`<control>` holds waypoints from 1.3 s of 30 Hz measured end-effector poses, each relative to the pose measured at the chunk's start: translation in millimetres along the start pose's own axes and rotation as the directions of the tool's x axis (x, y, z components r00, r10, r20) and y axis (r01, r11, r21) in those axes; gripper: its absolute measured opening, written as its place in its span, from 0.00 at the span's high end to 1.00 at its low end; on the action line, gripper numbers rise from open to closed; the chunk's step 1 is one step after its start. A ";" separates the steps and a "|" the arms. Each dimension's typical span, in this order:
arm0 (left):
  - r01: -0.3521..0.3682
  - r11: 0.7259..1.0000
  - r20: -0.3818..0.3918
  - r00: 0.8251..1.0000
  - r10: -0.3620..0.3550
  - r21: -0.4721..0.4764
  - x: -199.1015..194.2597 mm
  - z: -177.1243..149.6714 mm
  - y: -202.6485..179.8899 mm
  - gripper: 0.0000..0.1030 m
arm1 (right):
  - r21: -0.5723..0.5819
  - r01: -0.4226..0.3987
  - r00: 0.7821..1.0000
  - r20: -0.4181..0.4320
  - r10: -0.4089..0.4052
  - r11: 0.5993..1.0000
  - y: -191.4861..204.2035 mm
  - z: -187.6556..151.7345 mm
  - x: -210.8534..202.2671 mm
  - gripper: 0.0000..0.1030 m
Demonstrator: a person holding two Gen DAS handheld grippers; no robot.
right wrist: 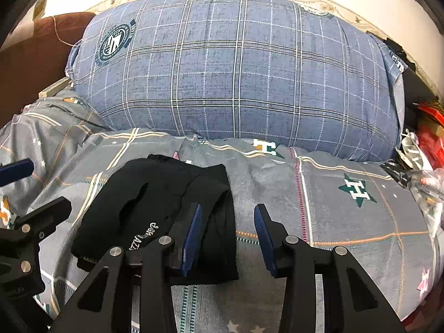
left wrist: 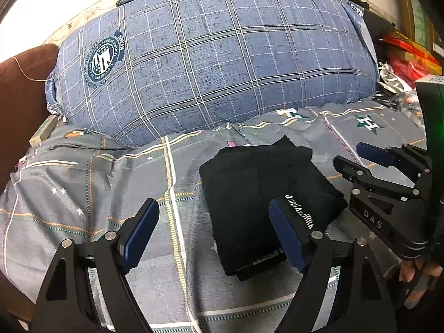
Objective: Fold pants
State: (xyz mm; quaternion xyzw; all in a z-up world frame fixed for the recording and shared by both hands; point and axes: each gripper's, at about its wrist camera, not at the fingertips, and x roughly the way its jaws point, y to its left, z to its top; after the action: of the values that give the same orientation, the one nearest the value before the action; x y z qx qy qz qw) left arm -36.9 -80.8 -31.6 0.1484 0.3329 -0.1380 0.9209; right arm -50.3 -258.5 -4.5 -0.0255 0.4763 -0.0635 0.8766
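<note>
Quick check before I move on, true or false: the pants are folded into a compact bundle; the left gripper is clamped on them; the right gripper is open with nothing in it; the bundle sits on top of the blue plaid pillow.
1. The black pants lie folded in a compact bundle: true.
2. The left gripper clamps them: false, it is open and holds nothing.
3. The right gripper is open with nothing in it: true.
4. The bundle sits on the blue plaid pillow: false, it lies on the grey bedsheet in front of the pillow.
</note>
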 end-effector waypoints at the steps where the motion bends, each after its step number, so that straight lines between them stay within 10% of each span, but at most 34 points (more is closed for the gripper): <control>1: -0.005 1.000 -0.001 1.000 0.005 -0.002 0.9 -0.3 0.6 0.20 | -0.003 0.000 1.000 -0.002 0.000 1.000 0.0 -1.3 1.0 0.60; 39: -0.143 0.974 -0.059 0.989 0.134 -0.176 36.5 -16.9 39.6 0.19 | -0.020 -0.038 0.996 0.080 0.040 0.999 16.3 -5.4 3.8 0.57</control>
State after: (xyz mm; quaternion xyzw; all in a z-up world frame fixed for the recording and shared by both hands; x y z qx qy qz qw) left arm -5.5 -43.9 -60.7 0.0908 0.3544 -0.0393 0.9298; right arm -51.4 -242.8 -12.3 -0.0269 0.4417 -0.0408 0.8958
